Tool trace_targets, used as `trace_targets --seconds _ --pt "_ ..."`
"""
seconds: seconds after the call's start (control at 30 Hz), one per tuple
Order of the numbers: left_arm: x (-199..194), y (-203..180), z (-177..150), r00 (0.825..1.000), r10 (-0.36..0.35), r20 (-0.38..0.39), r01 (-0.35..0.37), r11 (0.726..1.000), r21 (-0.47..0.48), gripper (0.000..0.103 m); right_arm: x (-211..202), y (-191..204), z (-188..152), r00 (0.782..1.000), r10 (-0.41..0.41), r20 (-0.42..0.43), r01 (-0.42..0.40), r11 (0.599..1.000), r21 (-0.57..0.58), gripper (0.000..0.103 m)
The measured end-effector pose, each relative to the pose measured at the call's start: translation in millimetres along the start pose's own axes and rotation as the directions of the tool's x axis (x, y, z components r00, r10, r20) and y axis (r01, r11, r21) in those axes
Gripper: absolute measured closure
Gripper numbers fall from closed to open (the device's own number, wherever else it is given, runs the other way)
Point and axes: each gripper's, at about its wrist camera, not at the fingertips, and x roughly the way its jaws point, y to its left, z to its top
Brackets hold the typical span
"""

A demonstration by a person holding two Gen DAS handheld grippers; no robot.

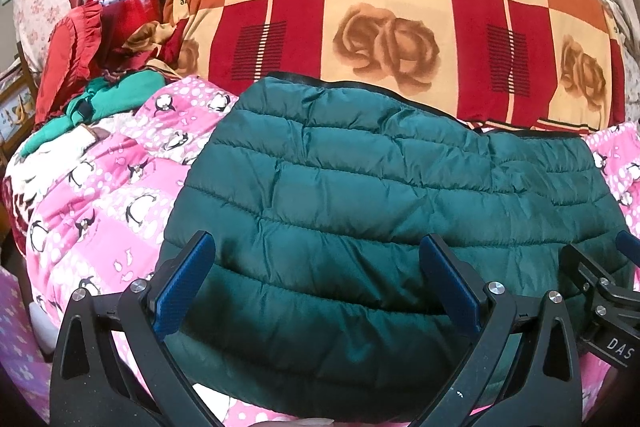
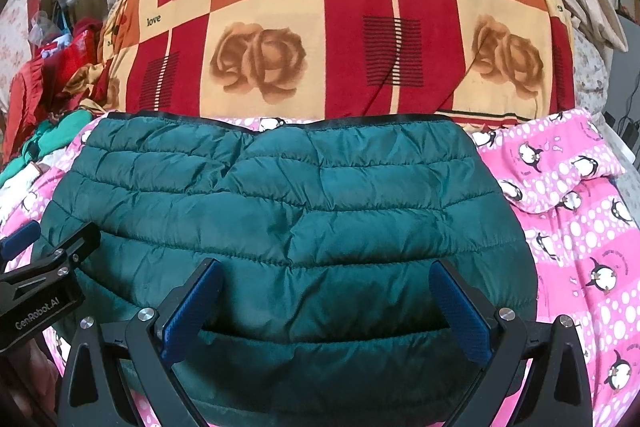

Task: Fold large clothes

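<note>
Green quilted jacket [image 1: 360, 195] lies flat on the pink penguin blanket [image 1: 100, 195], folded into a rough block. Fold looks mid-way. Left gripper [image 1: 316, 287] and right gripper [image 2: 328, 307] hover at the near hem, jaws apart, empty. Next: pinch near edge, carry it forward.

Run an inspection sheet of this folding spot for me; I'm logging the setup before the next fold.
Surface: pink penguin-print blanket, rumpled, spread over a bed.
Job's things: dark green quilted jacket lying flat on the blanket, folded into a compact block.
Clutter: pile of red and green clothes at the far left.
Grippers: left gripper open above the jacket's near edge, gripping nothing; right gripper likewise open and empty.
Cables: thin dark cords hang at the far right edge.
Surroundings: big red and orange rose-print quilt with "love" lettering behind; window above it.
</note>
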Motion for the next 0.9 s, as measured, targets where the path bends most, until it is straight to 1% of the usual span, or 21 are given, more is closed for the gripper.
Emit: trace_targets --seconds 0.33,0.53,0.9 --pt "0 3 2 1.000 0.003 -0.001 -0.003 1.000 -0.004 0.001 6 1 3 1.000 0.002 -0.015 -0.002 1.000 -0.006 0.001" --pt "2 5 3 1.000 -0.001 -0.009 0.000 1.000 -0.007 0.001 5 -1 7 1.000 0.005 -0.007 -0.005 1.000 -0.003 0.001" --pt "2 0 14 1.000 -0.012 0.007 0.012 1.000 0.002 0.001 4 -3 21 1.000 0.007 0.015 -0.007 1.000 0.001 0.001"
